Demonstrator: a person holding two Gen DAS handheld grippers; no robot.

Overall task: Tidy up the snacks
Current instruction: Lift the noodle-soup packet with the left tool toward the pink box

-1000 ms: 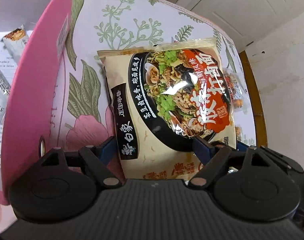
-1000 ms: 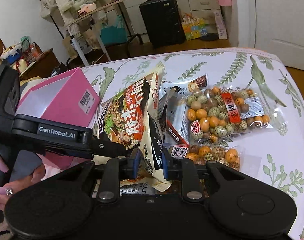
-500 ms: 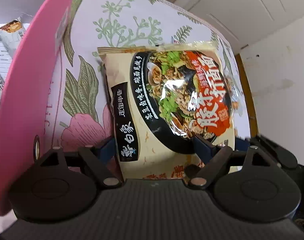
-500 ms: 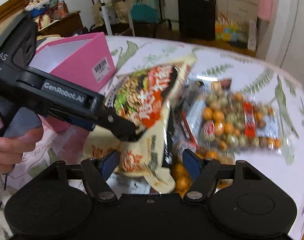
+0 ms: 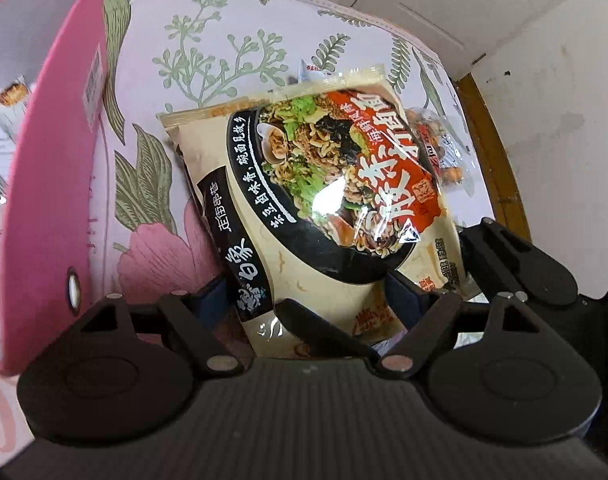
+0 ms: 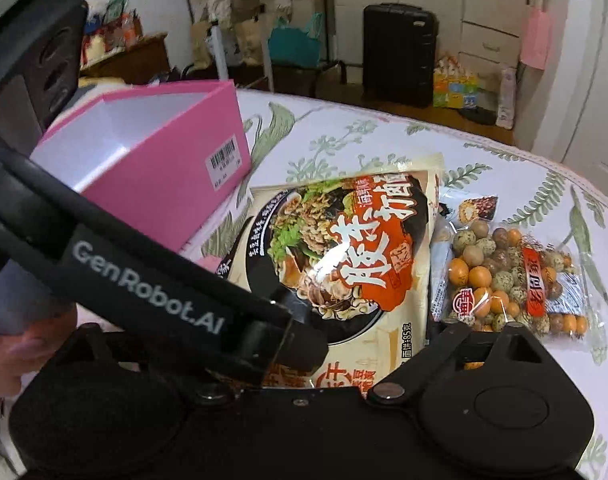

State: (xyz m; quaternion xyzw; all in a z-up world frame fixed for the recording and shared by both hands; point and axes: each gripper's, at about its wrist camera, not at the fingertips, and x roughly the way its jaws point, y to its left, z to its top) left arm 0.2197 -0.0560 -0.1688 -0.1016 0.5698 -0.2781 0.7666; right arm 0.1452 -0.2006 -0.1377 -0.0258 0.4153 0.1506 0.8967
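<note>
A beige and black instant noodle packet (image 5: 316, 208) lies on the flowered tablecloth, also in the right wrist view (image 6: 344, 264). My left gripper (image 5: 308, 300) has its jaws wide apart with the packet's near end between them, not clamped. My right gripper (image 6: 344, 360) is open, its jaws spread beside the packet's near edge; its left finger is hidden behind the left gripper's arm (image 6: 144, 272). The pink box (image 6: 156, 152) stands open to the left of the packet, also in the left wrist view (image 5: 52, 184).
A clear bag of coated peanuts (image 6: 516, 288) lies right of the noodle packet, with a small wrapped snack (image 6: 476, 208) behind it. Wrapped snacks (image 5: 8, 96) lie inside the pink box. The table's brown edge (image 5: 492, 152) runs on the right.
My right gripper opened and let go of the noodle packet, which now lies flat. The left gripper stays open around the packet's near end.
</note>
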